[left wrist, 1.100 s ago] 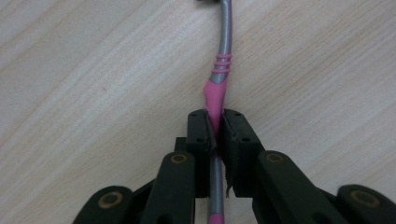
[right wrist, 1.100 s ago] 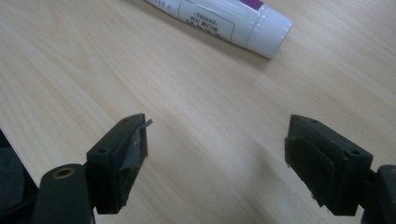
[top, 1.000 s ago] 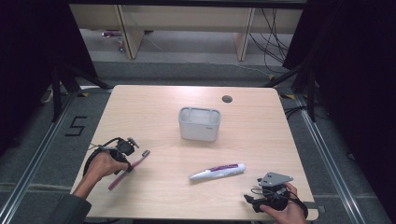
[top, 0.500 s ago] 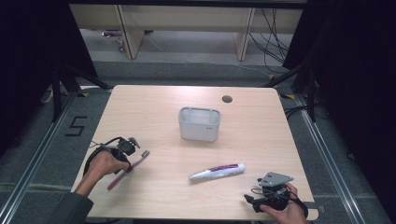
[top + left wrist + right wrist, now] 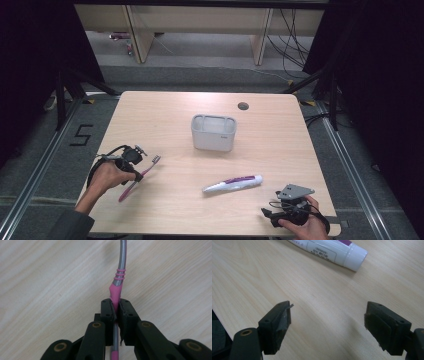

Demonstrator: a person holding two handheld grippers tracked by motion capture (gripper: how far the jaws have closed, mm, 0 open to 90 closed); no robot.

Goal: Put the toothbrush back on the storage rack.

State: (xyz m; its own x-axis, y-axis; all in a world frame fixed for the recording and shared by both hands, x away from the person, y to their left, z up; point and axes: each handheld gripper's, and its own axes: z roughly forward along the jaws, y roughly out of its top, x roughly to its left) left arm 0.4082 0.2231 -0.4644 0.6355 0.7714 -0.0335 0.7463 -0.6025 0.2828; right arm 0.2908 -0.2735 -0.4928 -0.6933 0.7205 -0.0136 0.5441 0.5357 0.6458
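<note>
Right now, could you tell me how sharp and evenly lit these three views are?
High view: table evenly lit, surroundings dark, detail soft. Left gripper view: toothbrush sharp at the jaws, blurring toward the top. Right gripper view: toothpaste tube crisp, soft shadows under the open jaws.

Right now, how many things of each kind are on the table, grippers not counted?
Toothbrush: 1
Toothpaste tube: 1
Grey holder: 1
Total: 3

Lab recording bay (black curtains, numbered floor)
</note>
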